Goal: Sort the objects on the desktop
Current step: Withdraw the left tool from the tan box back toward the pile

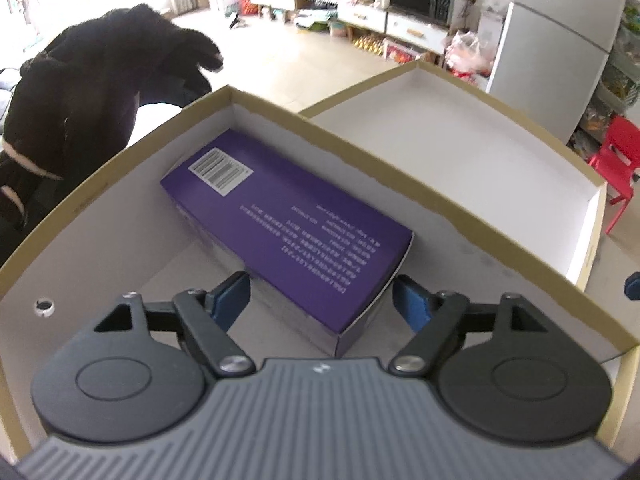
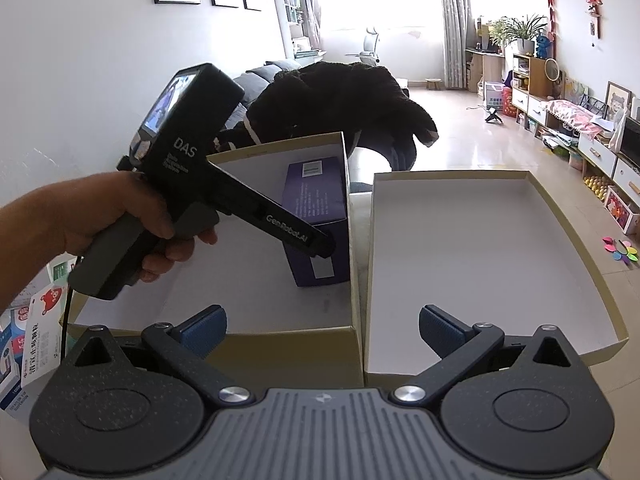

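The purple carton (image 1: 286, 224) lay flat at mid-frame inside the deep cardboard box (image 1: 100, 184), its near end between the spread pads of my left claw (image 1: 320, 300), which had let go of it. I judged it light, stiff and smooth-sided, best pinched across its narrow width near one end. The shallow tray (image 1: 460, 160) at upper right held nothing. In the right wrist view my right claw (image 2: 322, 328) hung released and empty at lower centre, over the boxes' near rims.

Purple box (image 1: 288, 224) print unreadable; packets (image 2: 28, 344) cropped.
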### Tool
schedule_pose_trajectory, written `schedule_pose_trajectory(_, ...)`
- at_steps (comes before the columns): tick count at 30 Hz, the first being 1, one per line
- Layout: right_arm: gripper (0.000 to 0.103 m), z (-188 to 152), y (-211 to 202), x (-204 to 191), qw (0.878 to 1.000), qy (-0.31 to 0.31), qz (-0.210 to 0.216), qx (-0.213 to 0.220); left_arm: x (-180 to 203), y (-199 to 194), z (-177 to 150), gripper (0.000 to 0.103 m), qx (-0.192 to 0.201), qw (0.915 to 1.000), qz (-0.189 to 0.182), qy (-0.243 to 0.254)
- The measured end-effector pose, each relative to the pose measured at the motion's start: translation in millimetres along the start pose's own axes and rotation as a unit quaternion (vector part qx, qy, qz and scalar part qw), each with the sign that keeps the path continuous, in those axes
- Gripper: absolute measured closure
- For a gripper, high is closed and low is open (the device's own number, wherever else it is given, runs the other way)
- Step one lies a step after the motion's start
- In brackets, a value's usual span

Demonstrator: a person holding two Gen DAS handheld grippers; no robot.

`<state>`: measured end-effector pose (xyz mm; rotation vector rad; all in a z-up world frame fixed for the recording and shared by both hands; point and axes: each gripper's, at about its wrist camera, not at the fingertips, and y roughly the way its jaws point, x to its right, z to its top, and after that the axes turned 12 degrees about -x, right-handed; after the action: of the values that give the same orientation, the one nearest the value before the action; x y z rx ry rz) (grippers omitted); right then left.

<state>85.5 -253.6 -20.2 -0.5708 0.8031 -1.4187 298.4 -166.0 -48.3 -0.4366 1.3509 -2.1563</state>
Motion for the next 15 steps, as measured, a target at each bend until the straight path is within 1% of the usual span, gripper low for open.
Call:
schedule_pose_trajectory(8,0.0,1,-2,-8,1.0,-0.016,0.016,-0.002,-4,-3,-11,0.023,0.036,0.9992,-0.018,0.002)
schedule_pose_trajectory(11,0.0,1,-1,-14,0.999,-0.025,0.019,-0.005,-4,-3,-10,0.022,0.029,0.9994,-0.016,-0.003)
schedule_pose_trajectory(15,0.0,1,-6,-19,0.999,-0.031,0.006,-0.004,-1,-9,-8,0.023,0.014,0.9999,-0.004,-0.009)
